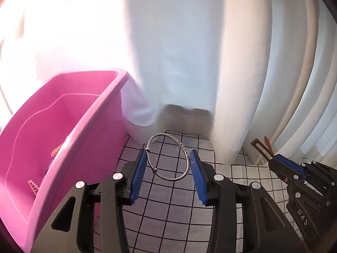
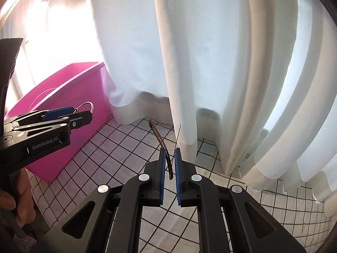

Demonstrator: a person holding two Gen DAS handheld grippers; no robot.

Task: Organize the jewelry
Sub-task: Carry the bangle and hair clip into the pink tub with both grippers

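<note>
Bangle [image 1: 168, 157] stands upright, grasped across the left claw [image 1: 168, 160]; right claw [image 2: 170, 154] grasps a forward-pointing brown clip [image 2: 161, 145].

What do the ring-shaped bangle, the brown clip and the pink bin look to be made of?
Bangle: thin silvery metal, likely; it glints, with a textured stretch along one side.
Clip: hard to tell, maybe brown plastic or coated metal; thin, curved, slotted strip.
Bin: smooth moulded plastic with a soft sheen.

The left tool [image 2: 83, 113] reads "GenRobot.AI" (white print); the right tool [image 1: 271, 158], "DAS".
</note>
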